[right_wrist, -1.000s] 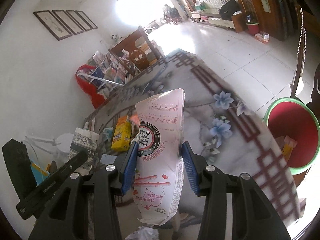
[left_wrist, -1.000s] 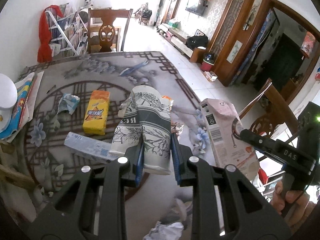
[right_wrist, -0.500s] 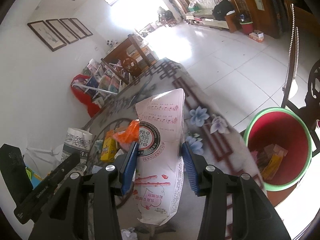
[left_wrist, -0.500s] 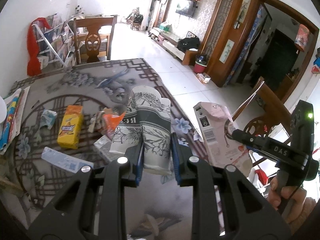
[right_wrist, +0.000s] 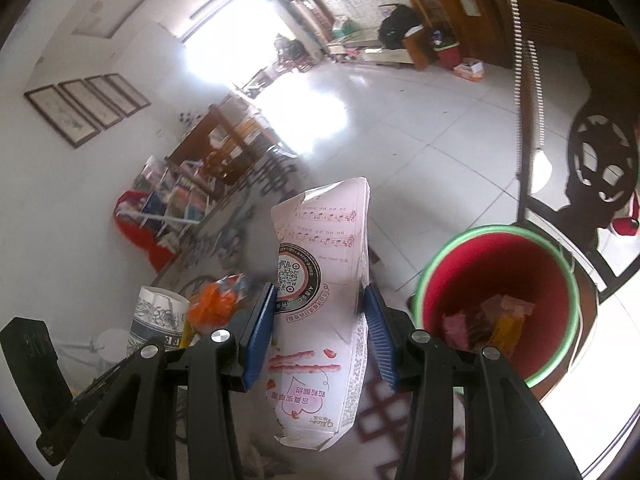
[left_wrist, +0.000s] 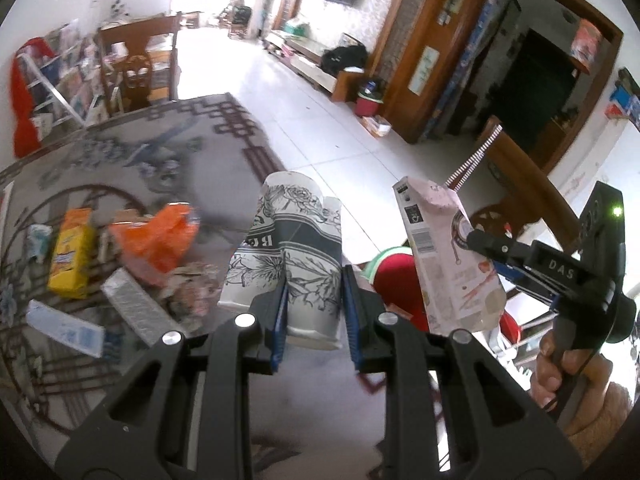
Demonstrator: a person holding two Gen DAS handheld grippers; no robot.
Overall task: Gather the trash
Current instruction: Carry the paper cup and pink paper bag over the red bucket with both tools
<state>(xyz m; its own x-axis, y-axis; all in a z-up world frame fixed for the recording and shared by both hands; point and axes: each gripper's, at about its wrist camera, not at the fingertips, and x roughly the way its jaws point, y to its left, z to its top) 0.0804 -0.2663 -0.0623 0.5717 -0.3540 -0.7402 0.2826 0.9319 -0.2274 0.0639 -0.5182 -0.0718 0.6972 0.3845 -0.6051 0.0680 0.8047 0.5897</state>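
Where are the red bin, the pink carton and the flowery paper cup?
red bin (right_wrist: 558,280), right wrist view, on its inner wall.
pink carton (right_wrist: 320,264), right wrist view, on its printed front.
flowery paper cup (left_wrist: 296,240), left wrist view, on its side.

Both views are lit by strong daylight from a far doorway, which is blown out to white. Glare is spread across the floor. The worktop is motion-blurred. Straight lines are bent and corners blackened by fisheye distortion.
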